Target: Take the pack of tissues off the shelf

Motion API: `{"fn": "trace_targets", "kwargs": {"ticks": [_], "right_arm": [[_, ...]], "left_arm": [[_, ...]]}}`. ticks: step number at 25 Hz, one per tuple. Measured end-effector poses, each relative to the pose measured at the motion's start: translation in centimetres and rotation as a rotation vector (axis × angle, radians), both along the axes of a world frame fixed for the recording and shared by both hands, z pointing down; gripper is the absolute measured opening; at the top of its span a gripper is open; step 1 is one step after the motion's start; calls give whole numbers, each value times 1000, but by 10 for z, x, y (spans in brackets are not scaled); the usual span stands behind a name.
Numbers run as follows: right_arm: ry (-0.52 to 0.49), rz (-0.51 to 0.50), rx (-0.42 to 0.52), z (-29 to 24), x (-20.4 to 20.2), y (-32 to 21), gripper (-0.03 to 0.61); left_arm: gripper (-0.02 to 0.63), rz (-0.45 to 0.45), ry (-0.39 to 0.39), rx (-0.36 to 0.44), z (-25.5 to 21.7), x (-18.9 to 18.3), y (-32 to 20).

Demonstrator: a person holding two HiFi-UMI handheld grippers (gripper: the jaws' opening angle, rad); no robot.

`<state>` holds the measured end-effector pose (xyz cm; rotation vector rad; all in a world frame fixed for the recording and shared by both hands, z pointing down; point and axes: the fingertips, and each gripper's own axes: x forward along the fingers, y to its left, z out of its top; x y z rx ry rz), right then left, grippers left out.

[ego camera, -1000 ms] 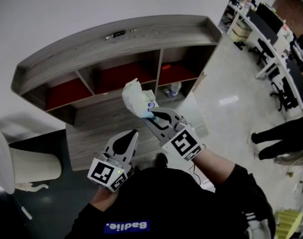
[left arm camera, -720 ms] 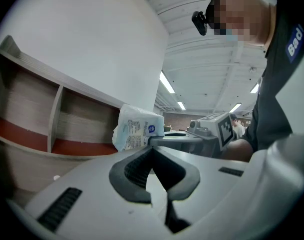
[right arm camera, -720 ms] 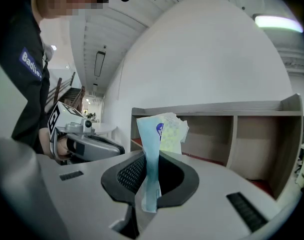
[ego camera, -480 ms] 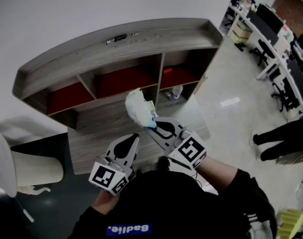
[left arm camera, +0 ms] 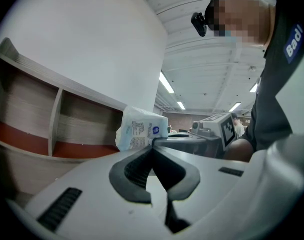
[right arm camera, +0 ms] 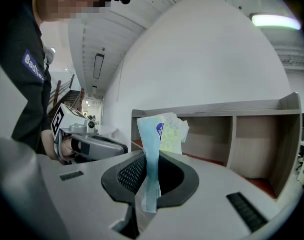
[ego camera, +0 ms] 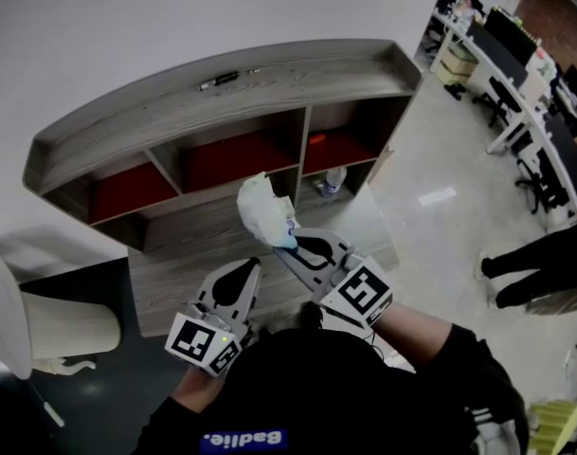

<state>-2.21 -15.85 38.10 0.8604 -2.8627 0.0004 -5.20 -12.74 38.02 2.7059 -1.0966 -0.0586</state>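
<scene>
Right gripper (ego camera: 286,245) is nearly closed, its jaws pinching the thin sealed edge of the tissue pack (ego camera: 262,207). The flap runs down between the pads and the rest of the pack sticks up past the tips. The pack is off the shelf (ego camera: 222,93), held in the air in front of the divider between the middle and right compartments, above the shelf's lower ledge and touching only the gripper. It is white and pale blue, with a round blue logo on one face.

Left gripper (ego camera: 253,265) sits just left of the right one, a bit nearer the person. Its jaws are closed tip to tip with nothing between them, and it stays clear of the pack.

The shelf is grey wood with three open compartments with red floors, against a white wall. A small dark item (ego camera: 220,80) lies on its top. A bottle-like thing (ego camera: 333,176) sits low on the right, too small to tell more. Desks with monitors (ego camera: 515,55) stand far right, and a person's legs (ego camera: 525,268) show at the right edge.
</scene>
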Motion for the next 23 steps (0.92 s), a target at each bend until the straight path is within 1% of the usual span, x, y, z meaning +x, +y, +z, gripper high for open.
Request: {"fn": "trace_targets", "kwargs": {"ticks": [9,23], "right_arm": [[4,-12,-11,3,-2,1,58],[3,-21,5,0,-5,1,58]], "left_arm": [[-2,-2,4,1,-1,0,-1],[-2,-3,8,3,-3,2,-1]]}}
